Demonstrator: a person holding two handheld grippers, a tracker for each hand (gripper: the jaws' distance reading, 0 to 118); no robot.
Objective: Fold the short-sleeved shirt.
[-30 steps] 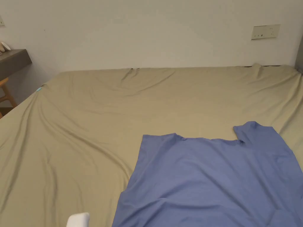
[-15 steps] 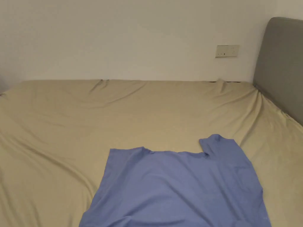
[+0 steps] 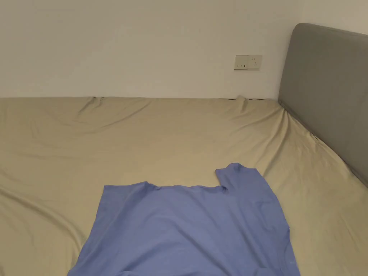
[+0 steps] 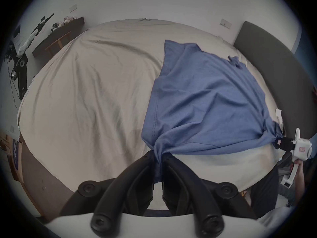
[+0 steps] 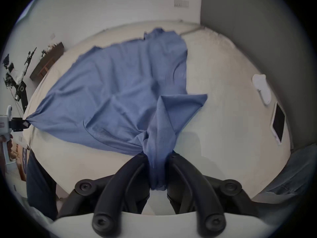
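A blue short-sleeved shirt [image 3: 187, 230] lies spread on the bed [image 3: 107, 143], over a tan sheet, nearer the headboard [image 3: 327, 93] than the far side. Its far edge lies flat, with one sleeve [image 3: 240, 179] sticking out toward the wall. The near part of the cloth is lifted and drawn taut between the two tools.

In the left gripper view, the left tool [image 4: 158, 162] has its two black jaws nearly together, with a bunched corner of the shirt [image 4: 202, 94] squeezed between them. The cloth fans out from that pinch across the bed. Off to the side in the same view, the right tool [image 4: 278, 138] holds the opposite near corner, and a hand [image 4: 299, 169] grips its white handle.

In the right gripper view, the right tool [image 5: 157, 164] is clamped on a thick gathered fold of the shirt [image 5: 120, 90], both jaws pressing against the fabric. The left tool [image 5: 25, 123] appears at the edge of that view, with the shirt's other corner pulled to a point in its jaws.

On the bed near the headboard lie a white object [image 5: 261, 88] and a flat dark-screened device [image 5: 278, 123], both well apart from the shirt. A socket plate [image 3: 248, 62] sits on the wall above the bed.
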